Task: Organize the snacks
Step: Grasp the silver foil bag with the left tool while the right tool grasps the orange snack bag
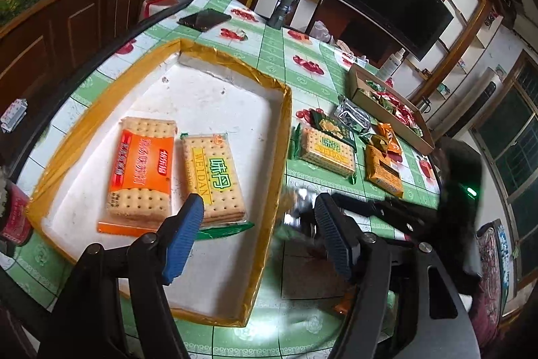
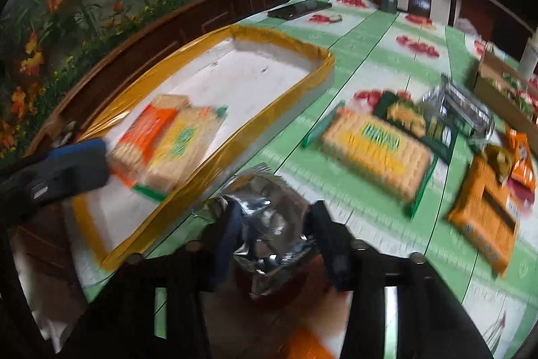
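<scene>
- Here, nearest the lens, the right gripper [image 2: 272, 224] is clamped on a crinkled silver foil packet [image 2: 269, 211], its blue-padded fingers [image 2: 228, 224] pressing either side; the packet hangs above the tablecloth [image 2: 370, 56], just beside the tray's near gold edge; motion blur softens the whole view.
- Close by, the left gripper [image 1: 259, 224] hangs over the tray with jaws spread wide and nothing between them; its left fingertip overlaps the yellow cracker pack in that view, though contact cannot be told.
- In the white tray [image 1: 218, 63], rimmed in gold tape, an orange cracker pack [image 1: 141, 170] and a yellow cracker pack [image 1: 212, 174] lie flat, side by side and touching.
- Beyond the tray's far side, loose snacks wait on the cloth: a second yellow cracker pack [image 1: 328, 153], a dark green pack [image 1: 333, 127], an orange wafer pack [image 1: 383, 170] and small sachets.
- Farther back, a cardboard box [image 1: 356, 79] holds red and green sweets; a dark phone [image 1: 203, 19] lies near the table's far edge.
- Judged from this, the step in hand is carrying the foil packet to the tray; the next move calls for clearing the raised rim, then lowering and releasing on bare white floor beside the crackers.
</scene>
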